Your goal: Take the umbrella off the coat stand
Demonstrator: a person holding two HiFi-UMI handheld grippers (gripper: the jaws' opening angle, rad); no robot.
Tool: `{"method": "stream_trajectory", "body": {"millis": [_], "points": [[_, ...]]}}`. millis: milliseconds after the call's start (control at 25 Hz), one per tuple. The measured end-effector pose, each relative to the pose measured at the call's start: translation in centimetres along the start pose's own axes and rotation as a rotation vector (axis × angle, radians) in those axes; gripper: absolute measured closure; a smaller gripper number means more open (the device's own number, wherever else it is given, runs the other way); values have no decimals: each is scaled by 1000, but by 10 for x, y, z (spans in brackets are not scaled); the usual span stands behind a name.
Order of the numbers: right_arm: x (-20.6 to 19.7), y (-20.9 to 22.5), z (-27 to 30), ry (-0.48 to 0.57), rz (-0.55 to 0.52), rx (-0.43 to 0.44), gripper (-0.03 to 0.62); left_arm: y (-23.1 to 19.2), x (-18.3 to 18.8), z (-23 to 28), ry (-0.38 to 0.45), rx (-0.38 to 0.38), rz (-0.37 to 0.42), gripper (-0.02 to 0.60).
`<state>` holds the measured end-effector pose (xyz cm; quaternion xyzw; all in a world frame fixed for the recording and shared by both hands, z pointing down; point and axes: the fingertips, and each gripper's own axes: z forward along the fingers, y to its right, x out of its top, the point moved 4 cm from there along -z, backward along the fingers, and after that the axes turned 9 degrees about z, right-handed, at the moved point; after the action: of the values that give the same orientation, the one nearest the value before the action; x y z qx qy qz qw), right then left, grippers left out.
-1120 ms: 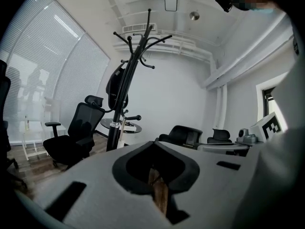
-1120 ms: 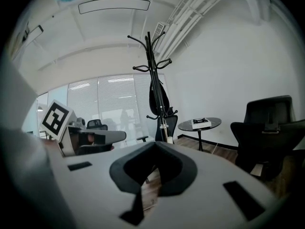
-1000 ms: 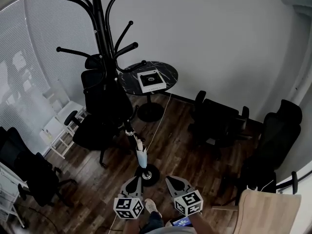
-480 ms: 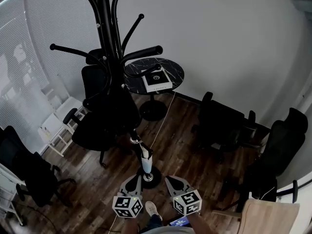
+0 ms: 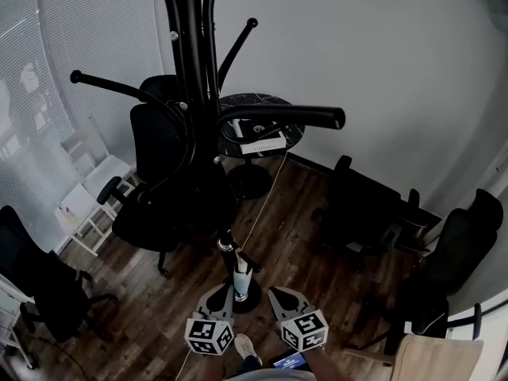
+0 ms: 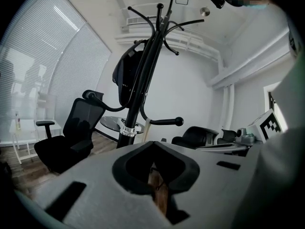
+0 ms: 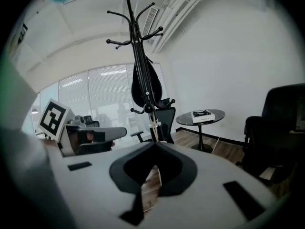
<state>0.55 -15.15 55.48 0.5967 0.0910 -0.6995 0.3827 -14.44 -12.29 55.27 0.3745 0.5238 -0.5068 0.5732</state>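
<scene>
The black coat stand (image 5: 193, 94) rises right in front of me, its round base (image 5: 240, 296) just beyond my grippers. A folded black umbrella (image 6: 126, 75) hangs high on the pole, also seen in the right gripper view as a dark bulge (image 7: 143, 86). A pale handle-like end (image 5: 240, 279) hangs beside the pole near the base. My left gripper (image 5: 223, 294) and right gripper (image 5: 275, 294) sit low and side by side, both shut and holding nothing. They point toward the stand without touching it (image 6: 152, 144) (image 7: 155, 144).
A round black table (image 5: 258, 121) with a white box (image 5: 259, 143) stands behind the stand. Black office chairs stand at left (image 5: 155, 173), far left (image 5: 36, 280) and right (image 5: 373, 209). A thin cable (image 5: 262, 205) runs across the wood floor. A wooden tabletop corner (image 5: 432, 355) is at bottom right.
The view has moved in closer to the coat stand, so its pole and arms loom larger and its base lies nearer my grippers. Both grippers keep their place and stay shut.
</scene>
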Motion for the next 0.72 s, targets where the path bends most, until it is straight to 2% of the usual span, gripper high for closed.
{"method": "stream_trajectory", "body": {"millis": [720], "points": [[6, 13, 63, -38, -7, -6, 582, -36, -6, 58, -31, -82, -15, 561]]}}
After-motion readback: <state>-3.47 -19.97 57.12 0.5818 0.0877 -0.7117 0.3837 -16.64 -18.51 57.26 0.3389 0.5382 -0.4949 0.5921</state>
